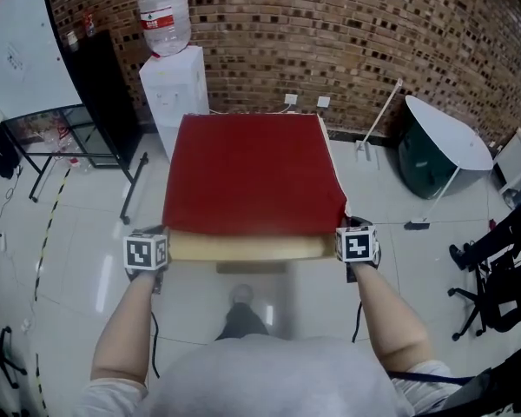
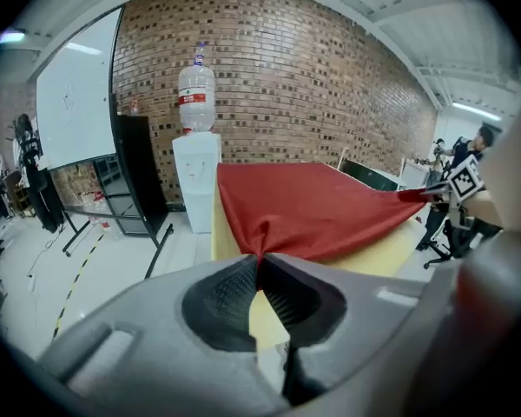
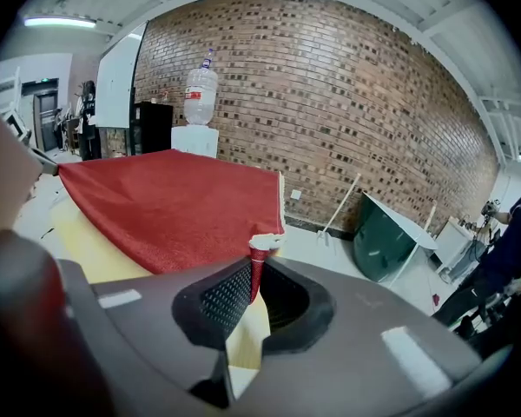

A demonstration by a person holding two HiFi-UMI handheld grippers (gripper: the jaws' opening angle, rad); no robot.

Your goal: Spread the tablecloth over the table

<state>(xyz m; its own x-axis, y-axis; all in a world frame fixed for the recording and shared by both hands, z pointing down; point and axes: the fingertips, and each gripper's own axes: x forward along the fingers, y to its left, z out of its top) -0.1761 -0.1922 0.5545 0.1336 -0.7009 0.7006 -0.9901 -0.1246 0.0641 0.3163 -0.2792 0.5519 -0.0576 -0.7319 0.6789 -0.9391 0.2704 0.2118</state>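
A red tablecloth (image 1: 252, 174) lies stretched over most of a pale yellow table (image 1: 252, 248), whose near strip is still bare. My left gripper (image 1: 163, 238) is shut on the cloth's near left corner (image 2: 259, 252), at the table's near left corner. My right gripper (image 1: 342, 232) is shut on the near right corner (image 3: 258, 254), at the table's near right corner. Between the two grippers the cloth's near edge runs taut, a little above the tabletop. In the left gripper view the cloth (image 2: 317, 211) stretches away to the right gripper (image 2: 463, 181).
A white water dispenser (image 1: 169, 85) with a bottle stands beyond the table's far left corner, beside a black cabinet (image 1: 104, 81). A tipped round white table (image 1: 445, 137) lies at the right. An office chair (image 1: 495, 276) is at the far right. A brick wall (image 1: 330, 33) closes the back.
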